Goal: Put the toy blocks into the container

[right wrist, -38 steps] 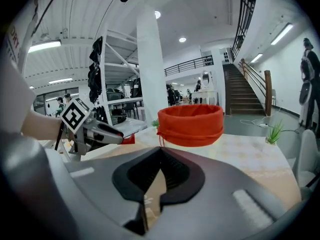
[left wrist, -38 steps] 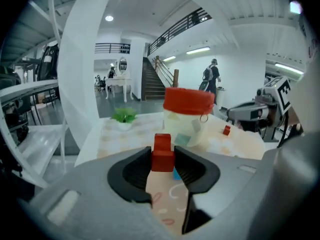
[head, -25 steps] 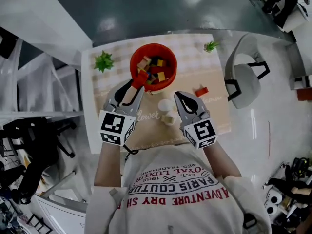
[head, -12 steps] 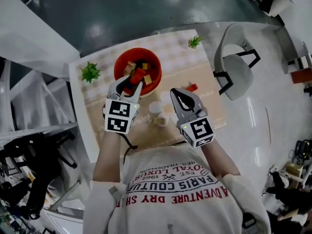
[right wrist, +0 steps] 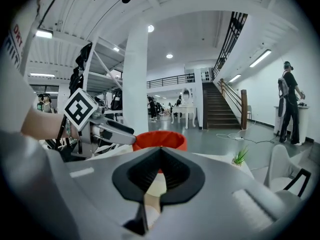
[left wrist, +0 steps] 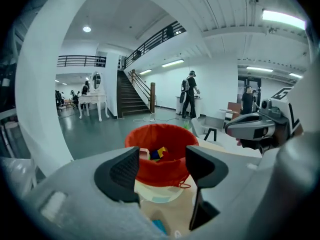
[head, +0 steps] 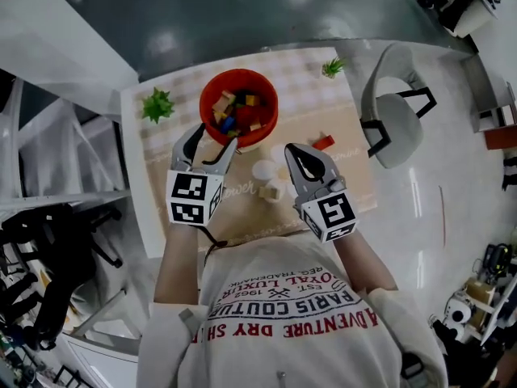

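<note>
2 grippers are held low over the beige tabletop (head: 355,186), closest to the person. The left gripper (head: 215,139) is seen with its jaws opening and nothing between them. It is poised at the near rim of the container, and no block is carried by it. The right gripper (head: 296,153) is clenched, pad tips together, and nothing is gripped by it.

Just beyond and between the grippers, at least 3 pieces are left on the table. A small beige wooden block (head: 273,190) and a pale round wooden piece (head: 264,170) are placed close together. A flat red toy block (head: 323,142) is set further right.

Further off, the round red container (head: 275,111) is found already stocked with a heap of mixed coloured blocks (head: 236,110). The task is judged to be mostly done, with these few pieces yet to be picked up and dropped in.
</note>
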`<action>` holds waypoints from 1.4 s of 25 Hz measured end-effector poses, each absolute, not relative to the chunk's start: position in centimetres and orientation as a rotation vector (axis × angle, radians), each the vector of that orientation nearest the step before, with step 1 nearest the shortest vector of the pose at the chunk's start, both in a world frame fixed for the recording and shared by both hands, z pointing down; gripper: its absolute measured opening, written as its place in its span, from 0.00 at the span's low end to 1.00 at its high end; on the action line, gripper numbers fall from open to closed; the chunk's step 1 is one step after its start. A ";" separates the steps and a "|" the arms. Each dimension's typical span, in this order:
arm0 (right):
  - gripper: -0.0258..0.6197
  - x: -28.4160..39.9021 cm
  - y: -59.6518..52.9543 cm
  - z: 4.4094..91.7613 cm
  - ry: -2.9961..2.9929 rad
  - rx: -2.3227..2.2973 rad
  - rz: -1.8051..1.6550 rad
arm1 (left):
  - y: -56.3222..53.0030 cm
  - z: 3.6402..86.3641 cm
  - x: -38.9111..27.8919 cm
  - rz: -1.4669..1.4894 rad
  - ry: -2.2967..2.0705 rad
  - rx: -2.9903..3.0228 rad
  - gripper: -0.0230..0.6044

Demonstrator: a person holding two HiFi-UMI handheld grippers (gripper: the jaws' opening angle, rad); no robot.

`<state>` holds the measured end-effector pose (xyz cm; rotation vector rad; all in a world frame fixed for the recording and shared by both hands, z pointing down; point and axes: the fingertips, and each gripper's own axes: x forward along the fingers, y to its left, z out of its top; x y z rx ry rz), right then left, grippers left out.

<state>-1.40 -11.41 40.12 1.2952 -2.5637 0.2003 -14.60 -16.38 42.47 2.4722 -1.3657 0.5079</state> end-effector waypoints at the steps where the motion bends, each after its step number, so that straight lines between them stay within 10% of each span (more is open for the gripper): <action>1: 0.04 -1.8 -11.2 40.3 -2.569 1.280 0.204 | -15.9 42.5 -15.2 0.496 -1.382 2.466 0.51; 20: 0.04 -6.4 -7.9 47.7 -2.497 1.126 0.353 | -7.0 57.5 -20.3 0.664 -1.302 2.187 0.51; 35: 0.04 -5.7 -7.3 49.8 -2.414 1.197 0.361 | -8.0 62.5 -19.0 0.794 -1.192 2.230 0.30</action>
